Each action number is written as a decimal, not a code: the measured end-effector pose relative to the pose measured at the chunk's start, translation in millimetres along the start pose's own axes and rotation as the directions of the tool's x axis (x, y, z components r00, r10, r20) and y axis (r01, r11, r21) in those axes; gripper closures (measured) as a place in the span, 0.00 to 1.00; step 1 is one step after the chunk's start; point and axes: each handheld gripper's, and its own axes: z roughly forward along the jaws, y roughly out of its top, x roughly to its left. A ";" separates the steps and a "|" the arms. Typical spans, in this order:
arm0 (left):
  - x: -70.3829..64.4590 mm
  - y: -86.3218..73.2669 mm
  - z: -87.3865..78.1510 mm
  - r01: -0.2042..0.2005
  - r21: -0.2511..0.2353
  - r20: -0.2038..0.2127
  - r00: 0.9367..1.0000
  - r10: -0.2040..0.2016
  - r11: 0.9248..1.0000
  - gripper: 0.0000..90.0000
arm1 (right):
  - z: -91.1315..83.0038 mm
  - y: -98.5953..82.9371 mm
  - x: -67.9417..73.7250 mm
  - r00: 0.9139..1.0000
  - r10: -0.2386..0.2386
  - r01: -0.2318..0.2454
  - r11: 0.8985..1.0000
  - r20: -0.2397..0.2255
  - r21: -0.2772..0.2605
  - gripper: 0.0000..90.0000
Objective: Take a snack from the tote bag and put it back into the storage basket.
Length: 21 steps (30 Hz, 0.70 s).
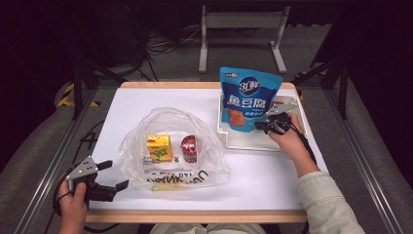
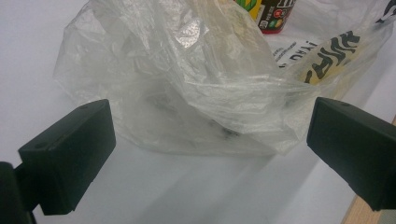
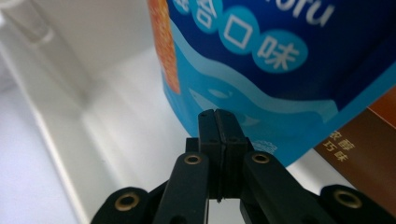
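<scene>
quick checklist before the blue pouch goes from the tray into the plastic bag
1. Right gripper shut on the blue pouch at its lower edge: ok.
2. Pouch lifted out of the white tray: not ok, its bottom is inside the tray.
3. Left gripper open: ok.
4. Left gripper holding the plastic bag open: not ok, its jaws stand apart, short of the bag.
5. Bag mouth wide enough: cannot tell.
6. Yellow carton and red can already inside bag: ok.

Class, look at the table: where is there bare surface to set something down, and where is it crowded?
Bare: the back-left white table behind the plastic bag, and the front strip between bag and right forearm. Crowded: the white tray holding the blue pouch, with the right gripper.
</scene>
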 end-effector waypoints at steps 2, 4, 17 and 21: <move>0.4 0.1 -0.1 -0.003 0.000 -0.001 1.000 0.003 1.000 0.02 | -4.0 1.8 2.8 1.000 0.013 -0.014 1.000 -0.023 -0.027 0.99; 0.4 0.1 -0.3 -0.001 -0.003 -0.002 1.000 0.001 1.000 0.02 | -7.8 3.9 5.6 0.999 0.020 -0.021 0.999 -0.037 -0.045 0.96; 0.5 1.0 0.6 -0.009 -0.007 -0.002 1.000 0.009 1.000 0.02 | -35.1 30.6 29.4 0.991 0.029 -0.053 0.981 -0.128 -0.188 0.76; 0.4 1.3 0.7 -0.005 -0.008 -0.003 1.000 0.005 1.000 0.02 | -39.3 38.9 38.0 0.988 0.027 -0.060 0.974 -0.152 -0.219 0.68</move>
